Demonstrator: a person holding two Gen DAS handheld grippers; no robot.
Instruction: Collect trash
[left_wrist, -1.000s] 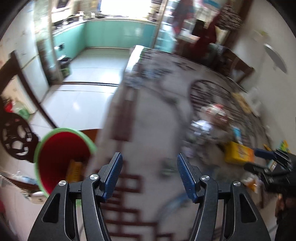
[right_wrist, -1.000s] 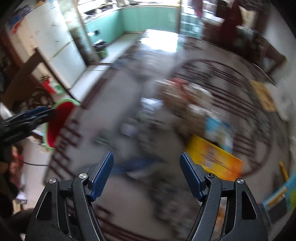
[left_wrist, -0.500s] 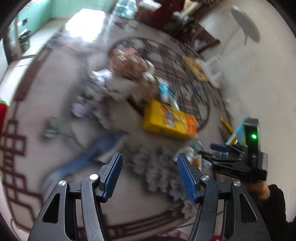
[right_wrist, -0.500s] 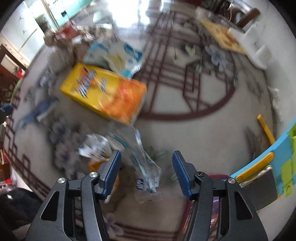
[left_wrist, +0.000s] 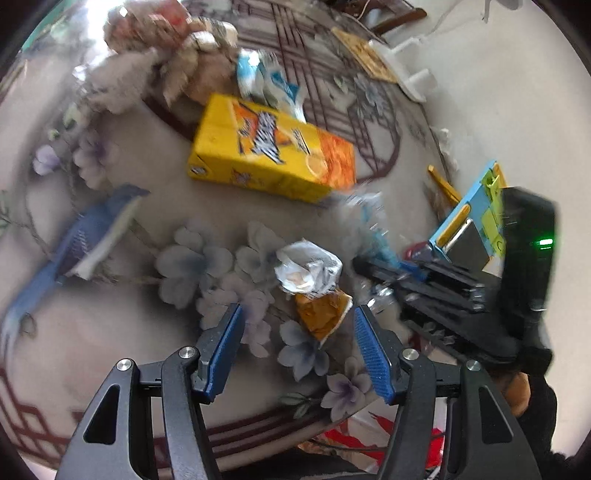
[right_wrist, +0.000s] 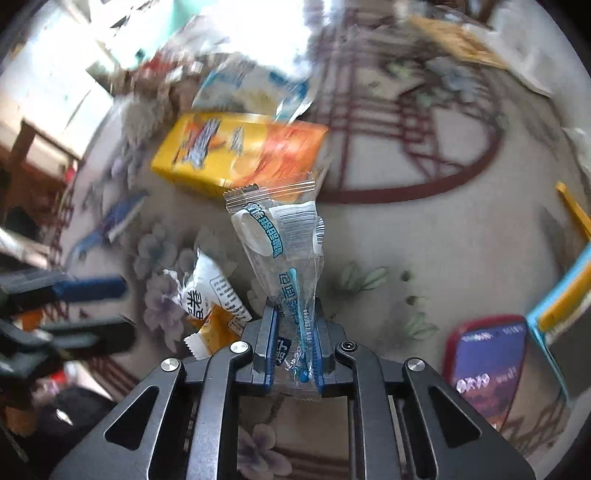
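Observation:
My right gripper (right_wrist: 293, 332) is shut on a clear plastic wrapper with blue print (right_wrist: 280, 236) and holds it upright above the floral tablecloth. My left gripper (left_wrist: 297, 341) is open, its blue pads on either side of a crumpled white and orange snack wrapper (left_wrist: 314, 280); that wrapper also shows in the right wrist view (right_wrist: 210, 302). A yellow and orange carton (left_wrist: 269, 147) lies beyond, with a blue and white packet (left_wrist: 266, 81) behind it. The right gripper (left_wrist: 384, 266) shows blurred in the left wrist view, the left gripper (right_wrist: 92, 310) at the left of the right wrist view.
A pile of crumpled trash (left_wrist: 159, 48) lies at the far side of the table. A phone with a red case (right_wrist: 484, 362) and a blue and yellow object (left_wrist: 476, 210) lie at the right. A yellow stick (right_wrist: 574, 210) lies near the right edge.
My right gripper closed on the clear wrapper and lifted it. My left gripper swung from the red bin to the table and came down over the crumpled white and orange wrapper.

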